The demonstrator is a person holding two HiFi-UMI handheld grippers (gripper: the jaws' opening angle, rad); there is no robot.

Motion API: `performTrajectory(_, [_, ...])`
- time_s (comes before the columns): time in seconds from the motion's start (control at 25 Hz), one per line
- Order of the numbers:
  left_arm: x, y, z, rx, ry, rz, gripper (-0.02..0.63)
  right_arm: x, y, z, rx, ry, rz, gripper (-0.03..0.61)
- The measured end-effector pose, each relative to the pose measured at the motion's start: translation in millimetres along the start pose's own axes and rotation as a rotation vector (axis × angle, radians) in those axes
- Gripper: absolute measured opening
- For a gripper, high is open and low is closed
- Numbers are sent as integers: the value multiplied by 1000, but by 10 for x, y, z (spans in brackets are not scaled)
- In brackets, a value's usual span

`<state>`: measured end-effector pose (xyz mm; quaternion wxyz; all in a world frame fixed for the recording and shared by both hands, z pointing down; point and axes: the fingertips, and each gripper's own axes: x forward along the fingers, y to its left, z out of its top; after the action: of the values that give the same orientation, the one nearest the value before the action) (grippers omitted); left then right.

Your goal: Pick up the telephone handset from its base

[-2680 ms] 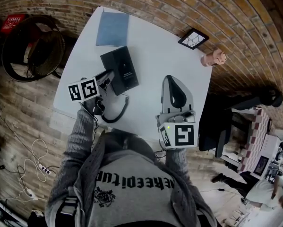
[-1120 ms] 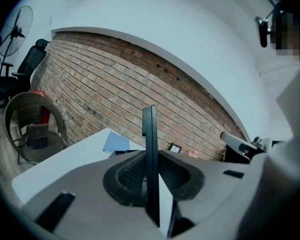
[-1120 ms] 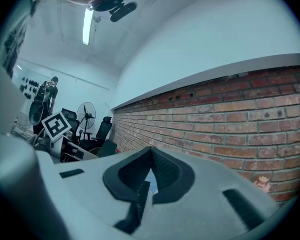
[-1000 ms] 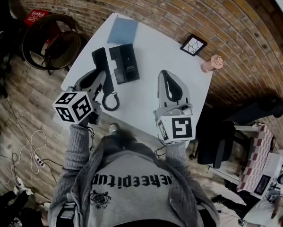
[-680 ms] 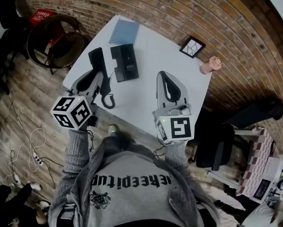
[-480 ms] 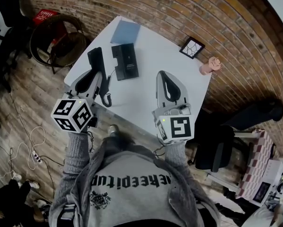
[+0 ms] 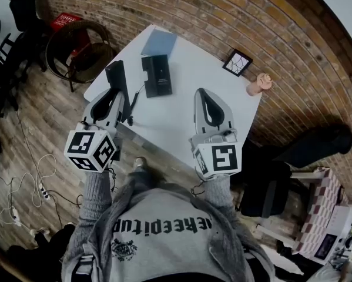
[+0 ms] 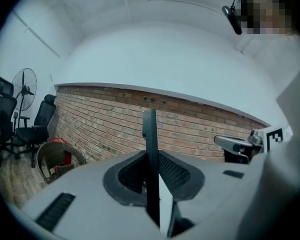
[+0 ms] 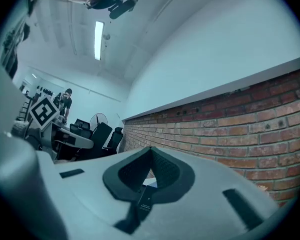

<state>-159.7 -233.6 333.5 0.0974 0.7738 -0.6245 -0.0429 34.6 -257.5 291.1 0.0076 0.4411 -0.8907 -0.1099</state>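
Observation:
The black telephone handset (image 7: 115,80) stands upright off the white table (image 7: 181,119), with my left gripper (image 7: 118,93) shut on its lower half. In the left gripper view the handset (image 8: 149,134) rises as a thin dark bar between the pads. Its base (image 7: 157,75) lies on the table to the right of the handset, joined to it by a dark cord (image 7: 134,97). My right gripper (image 7: 201,91) hovers over the table's near middle, shut with nothing in it; in the right gripper view its tips (image 9: 151,150) meet.
A blue notebook (image 7: 159,42) lies beyond the base. A small picture frame (image 7: 237,62) and a pink object (image 7: 258,84) sit near the far right edge. A round wicker chair (image 7: 76,49) and floor cables (image 7: 23,187) are left of the table, with a brick wall behind.
My left gripper has lifted the handset off the base and carried it left and up, past the table's left edge. The cord has stretched out. My right gripper has risen a little.

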Motion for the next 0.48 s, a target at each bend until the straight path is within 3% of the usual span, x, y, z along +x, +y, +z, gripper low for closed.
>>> performTrajectory(0.48, [-478,-263,214,39,-100,68,69,-396,39,132,-5,-20,24,3])
